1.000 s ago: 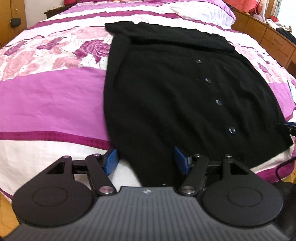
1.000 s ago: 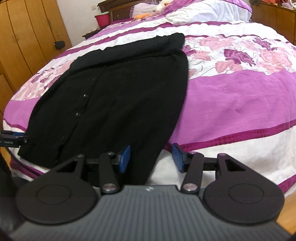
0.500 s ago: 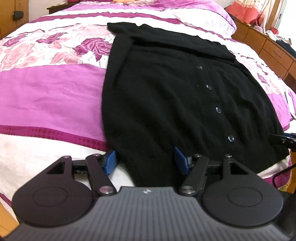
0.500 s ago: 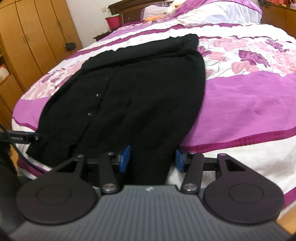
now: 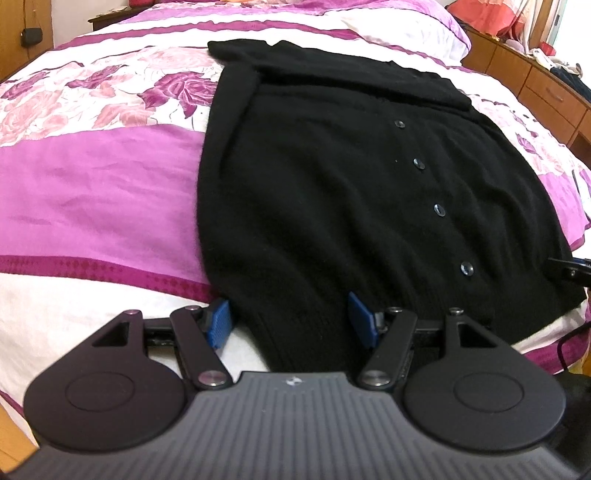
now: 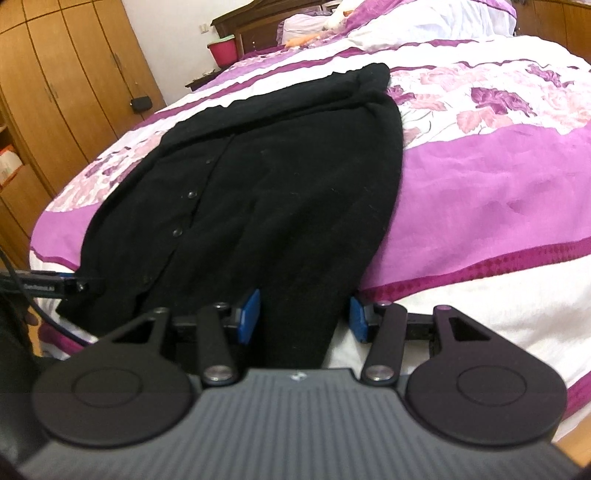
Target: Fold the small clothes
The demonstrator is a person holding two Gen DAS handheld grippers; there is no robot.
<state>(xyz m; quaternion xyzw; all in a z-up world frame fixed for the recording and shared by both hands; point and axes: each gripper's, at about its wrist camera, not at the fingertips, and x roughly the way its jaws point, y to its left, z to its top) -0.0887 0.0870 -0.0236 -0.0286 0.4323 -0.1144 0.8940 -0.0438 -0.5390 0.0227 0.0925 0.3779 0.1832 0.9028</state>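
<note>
Nearest the left gripper (image 5: 288,320) the hem of the black cardigan (image 5: 332,192) lies between the blue pads (image 5: 219,322), which stand apart with daylight on the left side and no pinch on the knit, so the jaws are open around the hem's left corner region; at the right gripper (image 6: 302,318) the same holds: the pads (image 6: 250,314) straddle a narrow tongue of hem at the garment's right edge, apart from it on the right side, not closed on it

Just ahead of both tongs the cardigan spreads flat on the bedspread (image 5: 92,192), hem towards the grippers, its button placket (image 5: 439,209) running away to the right of the left tongs and to the left of the right ones; further ahead the collar end and what looks like a sleeve folded across (image 5: 332,70) lie across the top; beyond that, pillows (image 6: 424,18), and a wooden wardrobe (image 6: 59,81) off to the left of the right tongs

By my judgement the knit is soft, light and limp, likely to sag and stretch if lifted from one point, and to cling a little to the cotton cover; the best hold is the two hem corners, one per gripper, pinched through the ribbed edge so it carries evenly towards the collar
</note>
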